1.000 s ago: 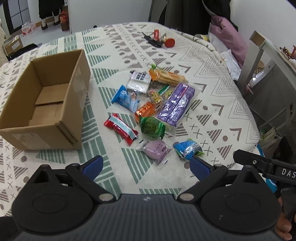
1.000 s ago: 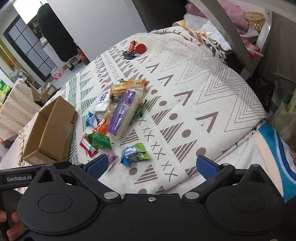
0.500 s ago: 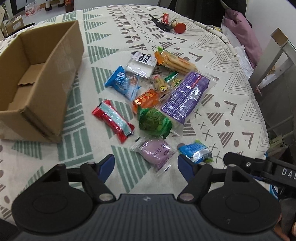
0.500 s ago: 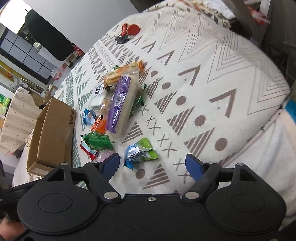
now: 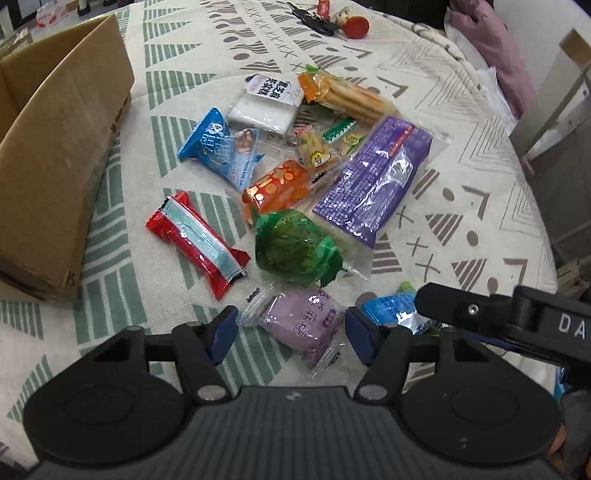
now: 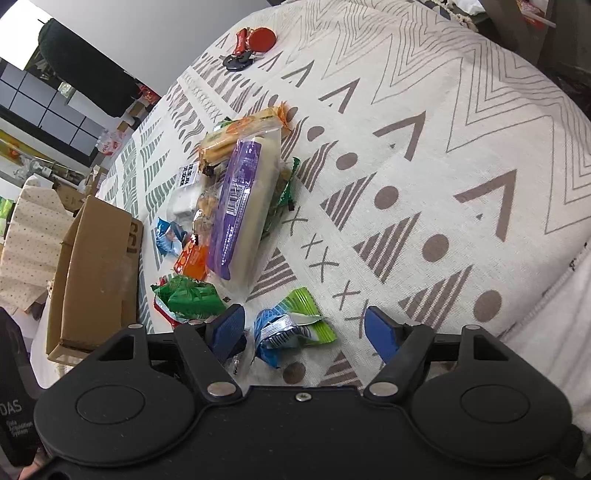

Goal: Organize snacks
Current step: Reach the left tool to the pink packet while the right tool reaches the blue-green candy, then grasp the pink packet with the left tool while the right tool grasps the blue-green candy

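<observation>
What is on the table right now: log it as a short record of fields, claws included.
surface: patterned tablecloth
container: cardboard box, open, at the left
snacks: loose pile beside the box, none seen in it
left claw: open, straddling the pale purple packet
right claw: open, around the blue-green packet
largest item: purple pack
non-snacks: keys with red tag, far edge

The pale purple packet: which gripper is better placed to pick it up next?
Left, probably. The left gripper is open with the pale purple packet between its fingers; the right gripper frames the blue-green packet instead.
</observation>
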`<state>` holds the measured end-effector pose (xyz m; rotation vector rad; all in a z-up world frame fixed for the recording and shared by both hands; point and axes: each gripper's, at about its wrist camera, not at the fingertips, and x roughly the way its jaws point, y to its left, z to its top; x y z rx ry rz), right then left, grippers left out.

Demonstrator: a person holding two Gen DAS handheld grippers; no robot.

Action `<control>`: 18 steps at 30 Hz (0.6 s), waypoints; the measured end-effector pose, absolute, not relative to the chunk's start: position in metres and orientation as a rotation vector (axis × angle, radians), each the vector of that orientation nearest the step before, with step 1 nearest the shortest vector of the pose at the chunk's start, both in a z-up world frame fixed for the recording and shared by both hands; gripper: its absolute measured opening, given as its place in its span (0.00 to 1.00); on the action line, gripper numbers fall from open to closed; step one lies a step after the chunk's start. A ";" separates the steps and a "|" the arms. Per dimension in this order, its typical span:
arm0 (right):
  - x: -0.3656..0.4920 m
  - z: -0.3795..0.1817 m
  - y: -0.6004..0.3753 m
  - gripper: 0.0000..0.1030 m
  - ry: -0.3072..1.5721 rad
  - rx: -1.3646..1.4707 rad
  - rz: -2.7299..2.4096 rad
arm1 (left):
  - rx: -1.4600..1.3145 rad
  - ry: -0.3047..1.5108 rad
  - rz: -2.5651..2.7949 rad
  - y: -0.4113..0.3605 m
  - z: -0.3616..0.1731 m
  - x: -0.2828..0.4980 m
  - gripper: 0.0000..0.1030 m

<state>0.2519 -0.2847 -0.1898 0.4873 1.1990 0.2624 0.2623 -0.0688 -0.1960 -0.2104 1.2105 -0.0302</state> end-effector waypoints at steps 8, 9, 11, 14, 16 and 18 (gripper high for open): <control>0.254 -0.194 -0.268 0.69 1.213 0.440 0.291 | -0.208 1.223 -0.030 -0.065 -0.190 0.257 0.34; 0.254 -0.194 -0.266 0.67 1.210 0.432 0.295 | -0.203 1.222 -0.024 -0.064 -0.189 0.255 0.33; 0.253 -0.195 -0.262 0.51 1.208 0.406 0.302 | -0.199 1.223 -0.010 -0.064 -0.186 0.252 0.32; 0.250 -0.196 -0.263 0.36 1.205 0.393 0.310 | -0.201 1.223 0.002 -0.063 -0.182 0.248 0.29; 0.247 -0.193 -0.265 0.31 1.192 0.391 0.316 | -0.194 1.219 0.005 -0.063 -0.178 0.244 0.28; 0.244 -0.189 -0.266 0.29 1.170 0.396 0.330 | -0.193 1.209 0.008 -0.062 -0.173 0.241 0.25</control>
